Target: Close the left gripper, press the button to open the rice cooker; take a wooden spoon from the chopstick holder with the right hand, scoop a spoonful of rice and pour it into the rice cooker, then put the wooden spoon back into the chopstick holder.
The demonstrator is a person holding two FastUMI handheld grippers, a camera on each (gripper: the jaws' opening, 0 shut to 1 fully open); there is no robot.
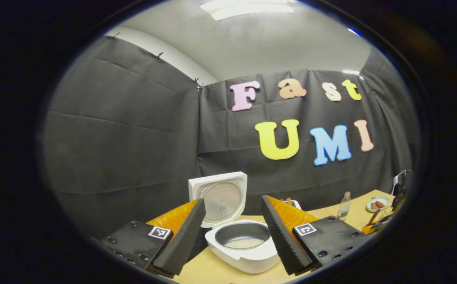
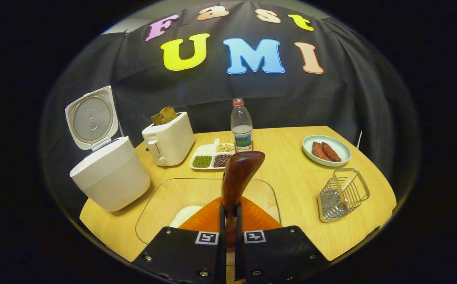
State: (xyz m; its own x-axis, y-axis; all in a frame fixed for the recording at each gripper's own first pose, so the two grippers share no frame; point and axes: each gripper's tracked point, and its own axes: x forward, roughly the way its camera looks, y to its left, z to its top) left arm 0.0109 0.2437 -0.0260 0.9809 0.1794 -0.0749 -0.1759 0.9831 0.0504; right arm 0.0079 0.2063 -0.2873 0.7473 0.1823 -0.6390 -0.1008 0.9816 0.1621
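The white rice cooker (image 1: 248, 258) stands open, its lid (image 1: 217, 199) tipped back, with a thin layer of rice in the grey inner pot (image 1: 242, 236). My left gripper (image 1: 232, 240) hovers just in front of it, open, with one finger on either side of the pot. My right gripper (image 2: 228, 213) is shut on the handle of the brown wooden spoon (image 2: 239, 173), whose bowl points up and away over a clear glass tray (image 2: 165, 201) holding white rice (image 2: 185, 215). The wire chopstick holder (image 2: 343, 193) lies to the right. The cooker (image 2: 110, 173) sits at the left.
On the wooden table (image 2: 299, 185) stand a white toaster (image 2: 169, 138) with toast, a divided dish of beans (image 2: 212, 156), a water bottle (image 2: 241, 126) and a plate of sausages (image 2: 326, 150). The black cloth wall closes the back.
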